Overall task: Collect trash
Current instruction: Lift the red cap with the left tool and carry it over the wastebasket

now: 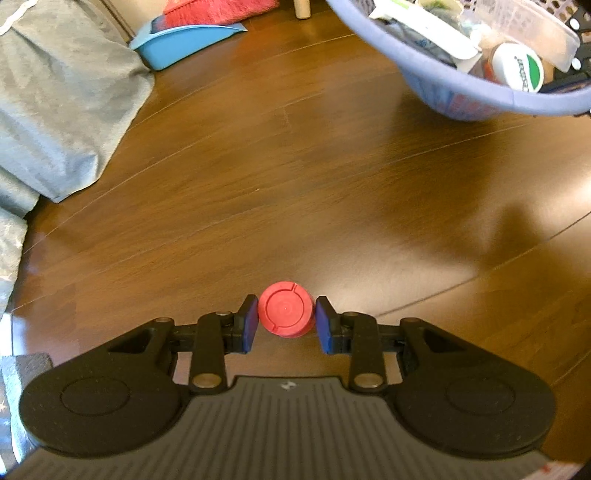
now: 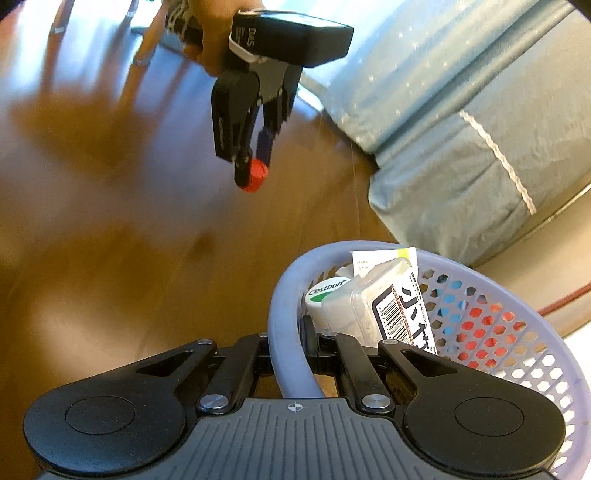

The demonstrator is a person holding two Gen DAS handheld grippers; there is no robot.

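Observation:
A red bottle cap (image 1: 286,310) is pinched between the blue pads of my left gripper (image 1: 285,323), held above the brown wooden floor. The right wrist view shows the same left gripper (image 2: 255,168) hanging over the floor with the red cap (image 2: 254,176) at its tip, a hand behind it. My right gripper (image 2: 291,350) is shut on the rim of a lilac plastic basket (image 2: 284,295). The basket holds trash: a white packet with a barcode (image 2: 391,306), a white and green lid (image 2: 325,291) and other wrappers. In the left wrist view the basket (image 1: 461,92) hangs at the upper right.
Grey-green bedding (image 1: 62,103) lies on the floor at the left, and the same bedding (image 2: 461,122) fills the right wrist view's upper right. A blue dustpan (image 1: 177,44) and red brush (image 1: 218,9) sit at the back. Open wooden floor (image 1: 295,184) lies between.

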